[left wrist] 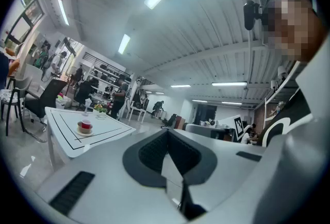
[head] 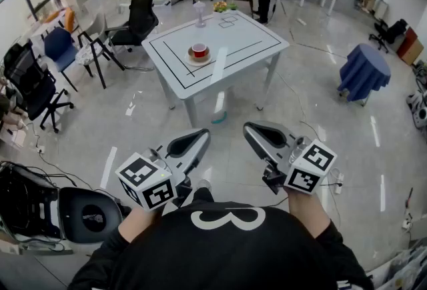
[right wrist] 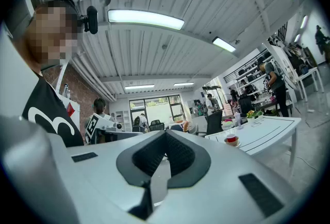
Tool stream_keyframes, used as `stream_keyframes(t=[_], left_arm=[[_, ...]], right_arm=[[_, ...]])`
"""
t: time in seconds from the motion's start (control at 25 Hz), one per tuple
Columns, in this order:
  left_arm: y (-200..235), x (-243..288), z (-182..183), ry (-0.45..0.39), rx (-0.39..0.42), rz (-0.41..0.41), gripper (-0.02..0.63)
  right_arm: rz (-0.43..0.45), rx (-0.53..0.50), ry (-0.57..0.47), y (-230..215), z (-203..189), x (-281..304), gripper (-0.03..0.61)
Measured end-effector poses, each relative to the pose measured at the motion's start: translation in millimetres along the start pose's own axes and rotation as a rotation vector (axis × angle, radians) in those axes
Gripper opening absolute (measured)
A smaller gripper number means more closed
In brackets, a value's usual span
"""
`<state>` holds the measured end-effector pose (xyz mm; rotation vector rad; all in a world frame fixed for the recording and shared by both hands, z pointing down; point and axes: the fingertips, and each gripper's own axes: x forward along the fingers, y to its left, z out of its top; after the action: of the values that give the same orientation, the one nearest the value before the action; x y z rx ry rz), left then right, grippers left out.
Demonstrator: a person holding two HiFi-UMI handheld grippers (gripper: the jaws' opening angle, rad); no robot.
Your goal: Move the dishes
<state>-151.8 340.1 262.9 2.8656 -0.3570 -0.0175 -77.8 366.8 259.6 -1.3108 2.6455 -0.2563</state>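
A red cup (head: 199,49) stands on a pale saucer (head: 198,57) on a white table (head: 248,36) marked with black lines, a few steps ahead of me. A clear glass (head: 200,13) stands at the table's far edge. My left gripper (head: 191,143) and right gripper (head: 259,133) are held close to my chest, far short of the table, both shut and holding nothing. The left gripper view shows its jaws (left wrist: 168,138) together, with the cup (left wrist: 85,125) small at the left. In the right gripper view the jaws (right wrist: 165,138) also meet, and the cup (right wrist: 231,138) is at the right.
Black office chairs (head: 138,14) stand left of the table. A round table under a blue cloth (head: 363,71) is off to the right. A black chair seat (head: 90,215) sits by my left side. People stand among desks at the back. Open floor lies between me and the table.
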Motion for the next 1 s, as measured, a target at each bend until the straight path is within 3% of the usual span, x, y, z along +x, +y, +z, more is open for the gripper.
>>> stream_keyframes(t=[0.48,0.72,1.0], left_arm=[[-12,-1,-1,0.016,-0.002,0.019,0.003],[-22,3,6,0.011,0.025,0.003,0.003],[-15,2,6,0.005,0.023,0.018,0.003]], right_arm=[[-0.017,0.009,-0.009,9,4,-17,0.009],[-0.046,-0.040,0.002,9,10,-24,0.008],[-0.064,-0.078,-0.014,1,20,-28,0.174]])
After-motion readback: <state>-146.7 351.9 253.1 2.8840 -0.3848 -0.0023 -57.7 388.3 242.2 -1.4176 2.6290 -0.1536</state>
